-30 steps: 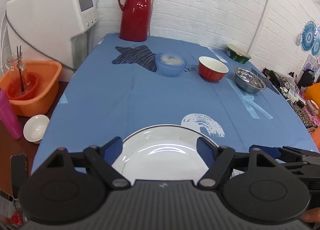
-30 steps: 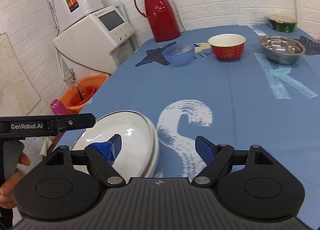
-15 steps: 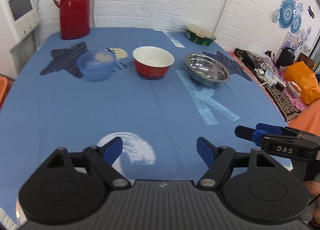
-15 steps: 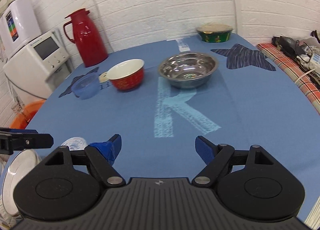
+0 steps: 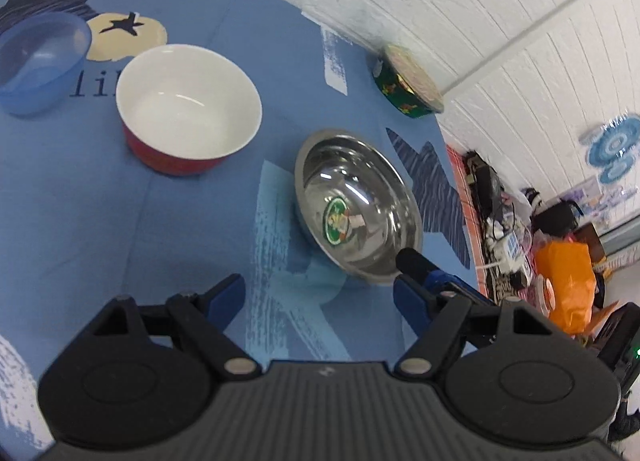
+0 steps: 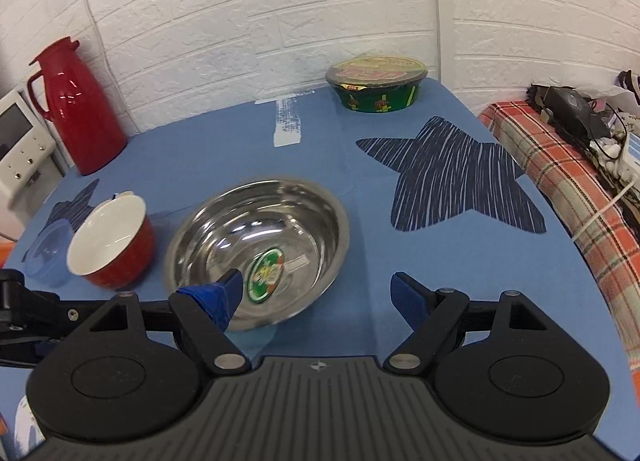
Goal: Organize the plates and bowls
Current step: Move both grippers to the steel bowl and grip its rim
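A steel bowl (image 5: 356, 213) (image 6: 260, 253) with a green sticker inside sits on the blue tablecloth. Left of it stands a red bowl (image 5: 188, 109) (image 6: 112, 245) with a white inside, then a blue plastic bowl (image 5: 40, 61) (image 6: 48, 253). My right gripper (image 6: 318, 287) is open at the steel bowl's near edge. Its left finger (image 6: 224, 295) hangs over the bowl's inside and its right finger lies outside over the cloth. I cannot tell whether it touches. My left gripper (image 5: 318, 293) is open and empty, just short of the steel bowl, with the right gripper's tip (image 5: 416, 265) beside the rim.
A green sealed noodle bowl (image 6: 376, 81) (image 5: 408, 81) stands at the back by the brick wall. A red thermos (image 6: 76, 109) is at the back left. The table's right edge (image 6: 560, 245) drops to a plaid-covered surface with cables and clutter.
Both grippers have moved forward and right, away from the white plate, which is no longer seen, and up to the steel bowl. Both stayed open.
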Available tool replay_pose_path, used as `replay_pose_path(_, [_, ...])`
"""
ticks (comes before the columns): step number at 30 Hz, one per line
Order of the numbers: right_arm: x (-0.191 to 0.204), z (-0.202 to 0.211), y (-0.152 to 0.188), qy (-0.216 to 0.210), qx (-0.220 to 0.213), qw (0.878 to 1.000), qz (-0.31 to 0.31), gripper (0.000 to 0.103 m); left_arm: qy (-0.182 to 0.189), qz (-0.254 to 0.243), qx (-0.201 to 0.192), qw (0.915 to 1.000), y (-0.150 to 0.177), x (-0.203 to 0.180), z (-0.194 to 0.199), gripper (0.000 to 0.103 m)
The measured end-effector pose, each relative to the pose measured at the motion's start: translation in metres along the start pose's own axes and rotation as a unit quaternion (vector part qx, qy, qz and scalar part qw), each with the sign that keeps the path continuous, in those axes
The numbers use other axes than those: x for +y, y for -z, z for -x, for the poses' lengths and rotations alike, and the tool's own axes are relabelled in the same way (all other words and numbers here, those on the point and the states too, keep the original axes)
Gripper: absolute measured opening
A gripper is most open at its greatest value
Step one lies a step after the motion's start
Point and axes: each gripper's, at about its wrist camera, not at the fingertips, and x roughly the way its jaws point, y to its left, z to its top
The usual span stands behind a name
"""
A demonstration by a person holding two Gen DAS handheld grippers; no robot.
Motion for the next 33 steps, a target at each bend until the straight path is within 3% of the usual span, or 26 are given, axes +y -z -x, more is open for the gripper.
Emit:
replay_pose_path(6, [0.003, -0.046, -0.021, 0.023, 0.018, 0.998, 0.050, 0.068, -0.044, 0.042, -0.029, 0.9977, -0.009, -0.004, -0.035, 0.076])
replay_pose_path(11, [0.019, -0.077, -0.020, 0.040, 0.041, 0.989, 0.135, 0.067, -0.086, 0.052, -0.043, 0.9940, -0.011, -0.006, -0.055, 0.072])
replay_pose_path(15, [0.013, -0.080, -0.020, 0.011, 0.046, 0.992, 0.121, 0.062, -0.102, 0.039, -0.058, 0.9923, -0.011, -0.007, -0.058, 0.072])
replay_pose_path(16, [0.010, -0.080, -0.020, -0.001, 0.048, 0.993, 0.110, 0.060, -0.103, 0.035, -0.058, 0.9924, -0.011, -0.007, -0.059, 0.070])
replay_pose_path(17, [0.009, -0.078, -0.019, -0.008, 0.050, 0.993, 0.105, 0.059, -0.096, 0.031, -0.055, 0.9934, -0.012, -0.008, -0.060, 0.056])
replay_pose_path(18, [0.010, -0.075, -0.017, -0.012, 0.052, 0.993, 0.107, 0.055, -0.094, 0.023, -0.046, 0.9942, -0.012, -0.009, -0.061, 0.049])
replay_pose_path(19, [0.013, -0.071, -0.015, -0.019, 0.055, 0.992, 0.112, 0.048, -0.096, 0.010, -0.039, 0.9946, -0.012, -0.012, -0.063, 0.028])
replay_pose_path(20, [0.015, -0.067, -0.013, -0.027, 0.058, 0.992, 0.112, 0.044, -0.087, 0.001, -0.029, 0.9958, -0.012, -0.013, -0.064, 0.016])
replay_pose_path(22, [0.018, -0.058, -0.008, -0.046, 0.070, 0.991, 0.105, 0.040, -0.060, 0.000, -0.014, 0.9981, -0.008, -0.012, -0.060, 0.000])
replay_pose_path(27, [0.025, -0.026, 0.014, -0.067, 0.085, 0.991, 0.079, 0.038, -0.057, -0.036, 0.008, 0.9977, 0.013, -0.012, -0.034, 0.000])
replay_pose_path(33, [0.061, 0.044, 0.061, -0.079, 0.077, 0.989, 0.102, 0.041, -0.047, -0.080, 0.029, 0.9952, 0.061, -0.004, 0.035, 0.000])
